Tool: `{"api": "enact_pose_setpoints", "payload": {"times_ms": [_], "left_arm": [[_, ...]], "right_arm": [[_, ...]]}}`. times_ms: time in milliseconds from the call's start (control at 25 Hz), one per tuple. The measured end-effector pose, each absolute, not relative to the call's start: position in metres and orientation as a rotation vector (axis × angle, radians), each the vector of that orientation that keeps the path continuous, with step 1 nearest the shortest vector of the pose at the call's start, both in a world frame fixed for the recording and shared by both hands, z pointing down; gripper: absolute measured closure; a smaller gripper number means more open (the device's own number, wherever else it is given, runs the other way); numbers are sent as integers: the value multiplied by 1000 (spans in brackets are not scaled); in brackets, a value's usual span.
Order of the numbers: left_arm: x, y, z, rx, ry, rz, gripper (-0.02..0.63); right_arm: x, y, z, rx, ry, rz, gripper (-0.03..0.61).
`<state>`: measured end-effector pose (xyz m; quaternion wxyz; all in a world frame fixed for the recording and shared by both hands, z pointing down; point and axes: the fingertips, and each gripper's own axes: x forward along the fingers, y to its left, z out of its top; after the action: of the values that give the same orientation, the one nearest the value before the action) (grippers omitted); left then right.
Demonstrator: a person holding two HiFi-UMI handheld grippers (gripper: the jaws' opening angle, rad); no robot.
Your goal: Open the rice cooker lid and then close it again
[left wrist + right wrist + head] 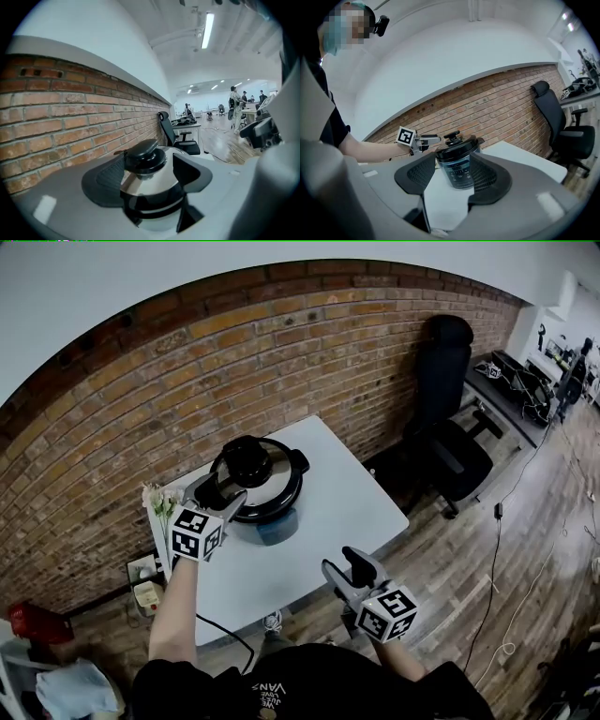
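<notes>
Rice cooker [274, 486] upright, lid knob [246, 461] up, panel [459, 174] toward right tongs [345, 566].

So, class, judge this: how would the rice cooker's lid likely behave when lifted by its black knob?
The lid looks like polished metal, so it is probably rigid and fairly heavy for its size. Its shiny dome may be slippery; the knob offers the surer hold.

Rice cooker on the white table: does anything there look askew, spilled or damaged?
Nothing stands out. The steel rice cooker stands upright on the white table, its black lid seated, and no spill is visible.
</notes>
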<state>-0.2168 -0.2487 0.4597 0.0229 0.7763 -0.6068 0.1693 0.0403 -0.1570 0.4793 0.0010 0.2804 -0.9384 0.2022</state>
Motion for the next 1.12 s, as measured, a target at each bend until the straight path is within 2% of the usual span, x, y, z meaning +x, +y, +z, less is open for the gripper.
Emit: {"api": "enact_pose_setpoints", "payload": {"times_ms": [600,1120], "left_arm": [[-167,-113,472,2235,-2126,280,311],[-105,-57,507,2173,-2130,218,314]], "right_arm": [[58,-131,499,714,-2950,609,359],[65,-115,523,653,-2910,572,373]]}}
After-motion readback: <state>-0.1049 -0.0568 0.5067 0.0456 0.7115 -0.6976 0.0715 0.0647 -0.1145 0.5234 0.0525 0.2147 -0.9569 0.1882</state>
